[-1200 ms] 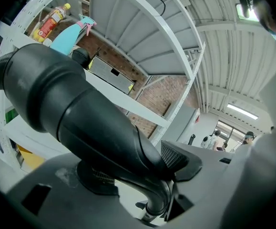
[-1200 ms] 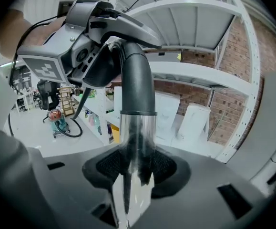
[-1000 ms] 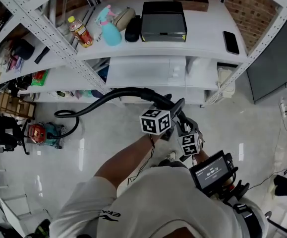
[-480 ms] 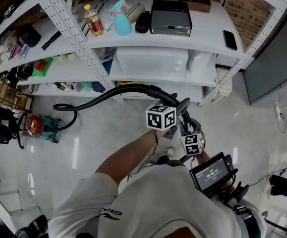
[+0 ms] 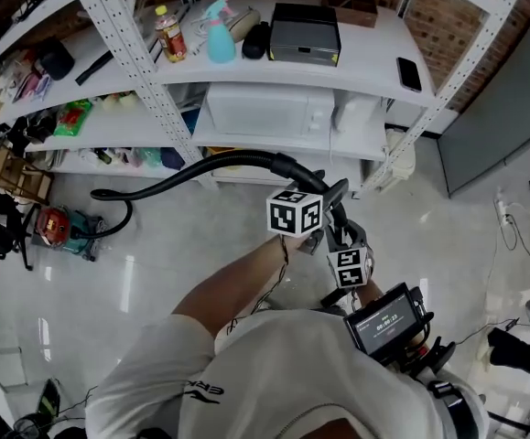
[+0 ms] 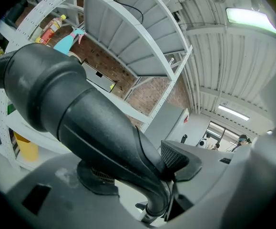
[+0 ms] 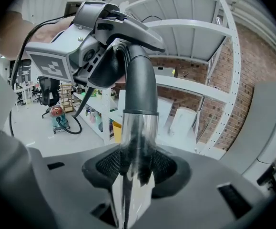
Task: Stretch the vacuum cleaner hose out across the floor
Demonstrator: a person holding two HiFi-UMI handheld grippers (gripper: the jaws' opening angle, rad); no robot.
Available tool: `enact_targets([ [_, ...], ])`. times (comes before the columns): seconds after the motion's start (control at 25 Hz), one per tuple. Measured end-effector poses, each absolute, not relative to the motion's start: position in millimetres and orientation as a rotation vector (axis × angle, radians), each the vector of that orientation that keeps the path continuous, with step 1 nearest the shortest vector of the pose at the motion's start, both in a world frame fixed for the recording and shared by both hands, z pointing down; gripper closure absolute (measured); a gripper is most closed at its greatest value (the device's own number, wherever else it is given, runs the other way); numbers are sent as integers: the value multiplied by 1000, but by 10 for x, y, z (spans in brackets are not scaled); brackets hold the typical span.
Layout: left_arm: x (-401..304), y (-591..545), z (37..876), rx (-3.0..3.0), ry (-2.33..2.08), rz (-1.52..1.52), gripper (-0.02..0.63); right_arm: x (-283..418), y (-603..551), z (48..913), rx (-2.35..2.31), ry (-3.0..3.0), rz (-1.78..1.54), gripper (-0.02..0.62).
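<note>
Hose pulls farther from the vacuum cleaner; left gripper clamps its handle, right gripper grips the chrome tube.

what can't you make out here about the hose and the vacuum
Where the hose meets the vacuum cleaner: head view, too small.
Chrome tube's lower end: right gripper view, cut off by the bottom edge, past the right hand-held gripper.
Readout on the screen: head view, too small.
</note>
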State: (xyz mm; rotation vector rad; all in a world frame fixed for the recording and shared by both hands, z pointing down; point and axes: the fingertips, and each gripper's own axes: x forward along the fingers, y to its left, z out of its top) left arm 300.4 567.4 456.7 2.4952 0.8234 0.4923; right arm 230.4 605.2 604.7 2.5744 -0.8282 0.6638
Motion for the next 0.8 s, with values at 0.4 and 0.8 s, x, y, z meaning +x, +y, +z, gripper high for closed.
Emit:
enact_targets([
  [0.4, 3242, 6431, 4560, 2515, 752, 486, 333, 2543, 6832, 6054, 2563, -921, 646, 442],
  [0.8, 3321, 7221, 4650, 2517, 699, 510, 333, 2659, 7655, 6114, 2542, -953, 647, 442],
])
